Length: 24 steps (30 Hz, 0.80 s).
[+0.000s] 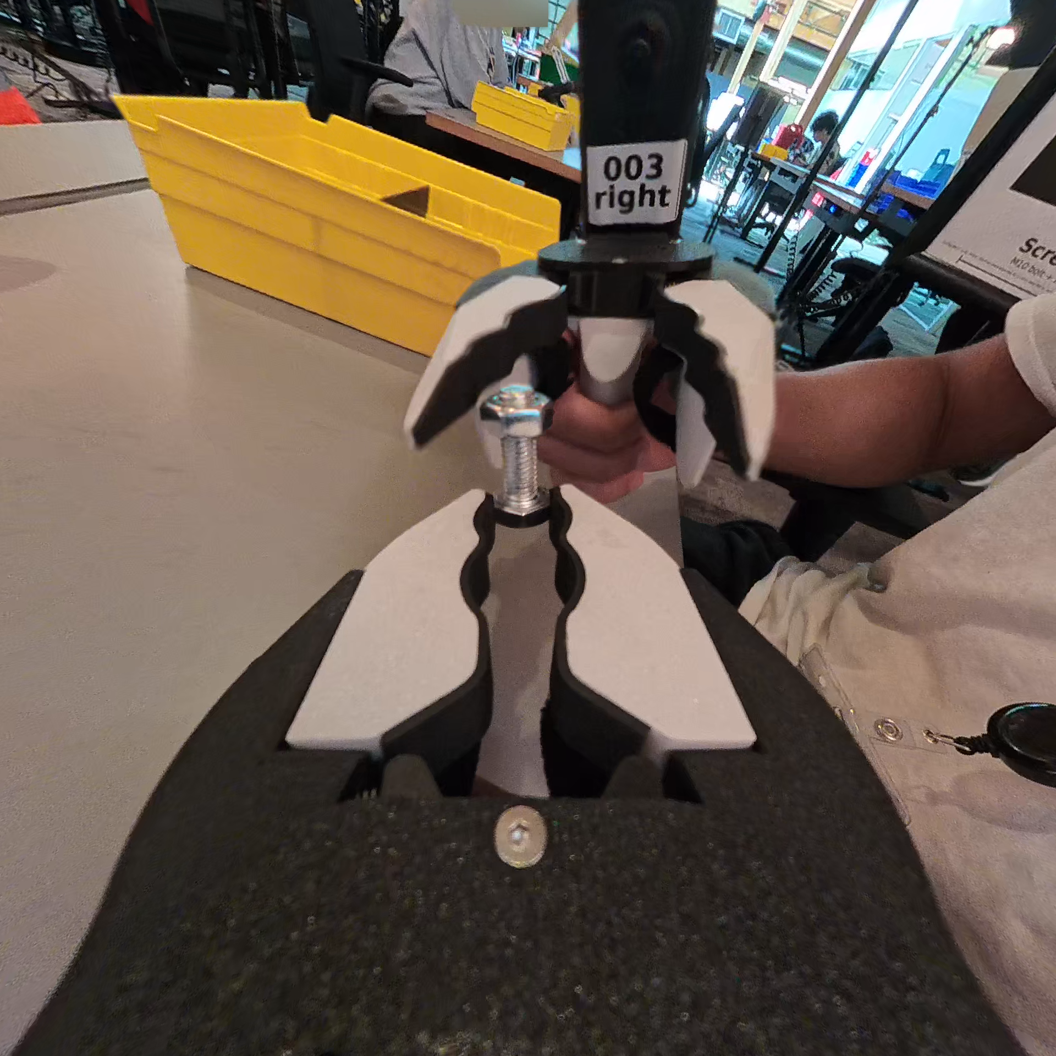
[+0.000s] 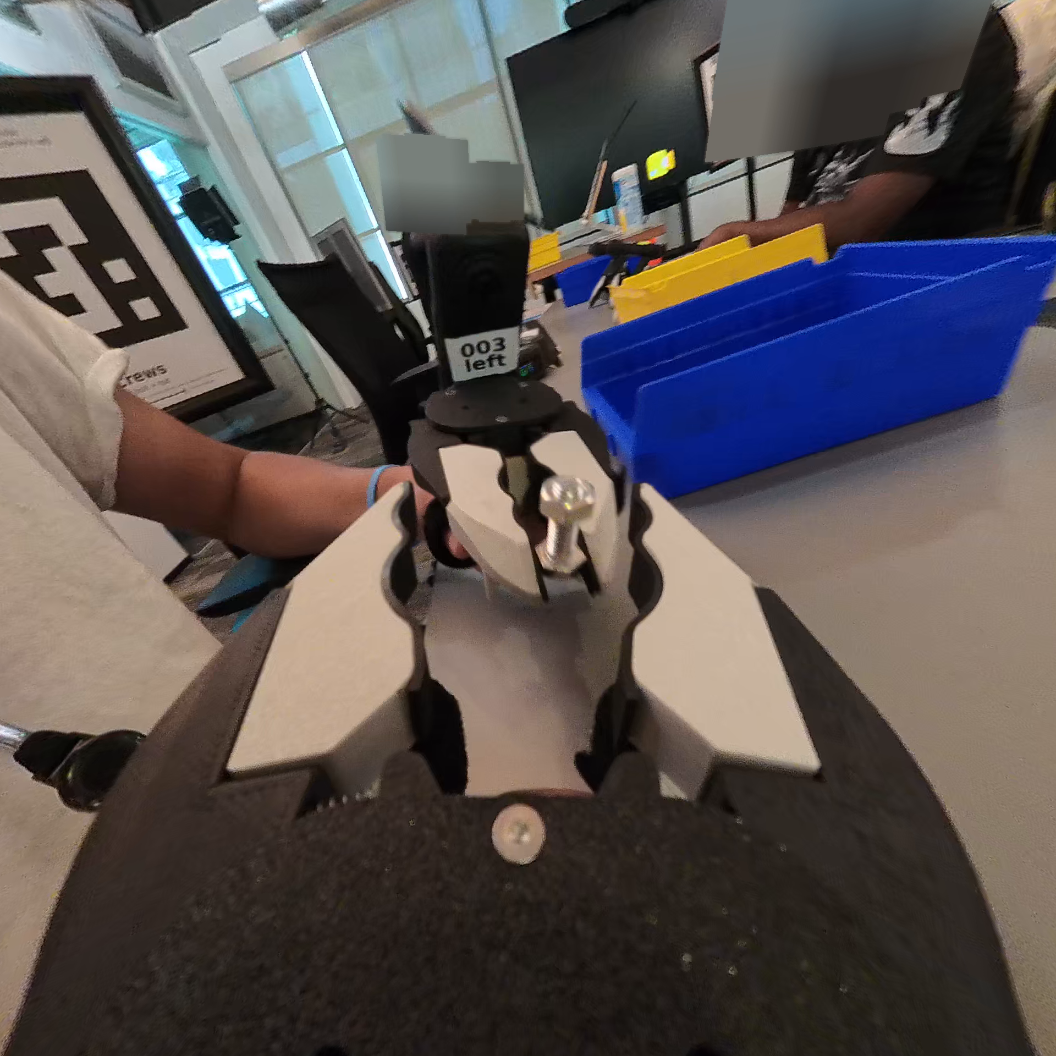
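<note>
Left claw point(image 1: 520, 508) pinches the silver threaded bolt point(image 1: 517, 457) upright by its head; a hex nut point(image 1: 514, 417) sits near its top. Right claw point(image 2: 517, 548) stands spread just beyond it. Judgement: hold the bolt steady and aligned.

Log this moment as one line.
left tool: shut on bolt, nut at its upper end | right tool: open, facing it, by nut | yellow bin behind
</note>
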Each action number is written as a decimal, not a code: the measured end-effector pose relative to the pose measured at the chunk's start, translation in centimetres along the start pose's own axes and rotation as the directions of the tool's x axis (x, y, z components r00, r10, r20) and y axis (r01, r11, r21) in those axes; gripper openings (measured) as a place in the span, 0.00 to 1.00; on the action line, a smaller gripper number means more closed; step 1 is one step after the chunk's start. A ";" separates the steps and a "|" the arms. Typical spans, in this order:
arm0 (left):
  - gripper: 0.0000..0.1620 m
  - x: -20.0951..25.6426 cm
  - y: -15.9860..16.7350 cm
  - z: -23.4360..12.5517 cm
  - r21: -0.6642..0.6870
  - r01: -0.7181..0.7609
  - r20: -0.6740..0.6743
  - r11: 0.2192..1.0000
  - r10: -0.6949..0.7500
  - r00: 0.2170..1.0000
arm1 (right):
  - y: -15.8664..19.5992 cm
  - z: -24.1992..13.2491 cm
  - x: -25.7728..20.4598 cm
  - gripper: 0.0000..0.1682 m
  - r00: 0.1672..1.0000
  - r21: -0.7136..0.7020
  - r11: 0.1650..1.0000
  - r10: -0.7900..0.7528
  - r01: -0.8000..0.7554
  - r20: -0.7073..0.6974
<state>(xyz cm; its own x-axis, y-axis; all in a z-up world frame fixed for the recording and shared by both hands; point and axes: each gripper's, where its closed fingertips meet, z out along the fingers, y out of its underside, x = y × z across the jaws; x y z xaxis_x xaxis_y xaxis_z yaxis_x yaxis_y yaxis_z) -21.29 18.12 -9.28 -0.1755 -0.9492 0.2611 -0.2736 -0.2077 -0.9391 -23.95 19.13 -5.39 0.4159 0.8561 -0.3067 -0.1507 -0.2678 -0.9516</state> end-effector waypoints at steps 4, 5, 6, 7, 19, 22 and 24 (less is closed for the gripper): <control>0.11 -0.6 -0.4 -0.7 0.030 0.028 0.005 0.999 -0.028 1.000 | -0.4 -1.7 0.4 0.36 1.000 0.016 1.000 0.000 0.000 -0.014; 0.11 -0.5 -0.3 -0.5 0.024 0.027 0.000 0.999 -0.027 1.000 | -0.4 -1.4 -0.1 0.34 1.000 0.017 1.000 0.002 -0.002 0.012; 0.11 -0.3 -0.2 -0.3 0.017 0.025 -0.007 1.000 -0.025 1.000 | -0.3 -0.8 -0.6 0.35 0.999 0.010 1.000 0.005 -0.005 0.031; 0.11 0.0 -0.1 0.1 0.007 0.019 -0.017 1.000 -0.019 1.000 | 0.0 0.0 -0.8 0.40 0.999 0.006 1.000 0.005 -0.005 0.034; 0.11 -0.6 -0.1 -0.4 0.013 0.021 0.007 1.000 -0.021 1.000 | -0.5 -1.6 0.1 0.40 1.000 0.021 1.000 0.004 -0.004 -0.010; 0.11 0.0 0.1 0.3 -0.003 0.014 -0.017 1.000 -0.014 1.000 | 0.3 0.2 -0.9 0.43 0.999 -0.006 1.000 0.007 -0.007 0.035; 0.11 0.6 0.4 1.0 -0.021 -0.003 -0.033 1.000 0.002 0.999 | 0.5 1.7 -1.6 0.47 0.996 -0.011 0.999 0.034 -0.034 0.076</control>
<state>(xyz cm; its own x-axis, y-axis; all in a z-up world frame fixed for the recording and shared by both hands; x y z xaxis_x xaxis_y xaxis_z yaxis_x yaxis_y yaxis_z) -20.59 17.25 -9.68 -0.2072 -0.9414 0.2663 -0.2931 -0.2000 -0.9349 -26.22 18.35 -5.36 0.3407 0.8777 -0.3371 -0.1544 -0.3014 -0.9409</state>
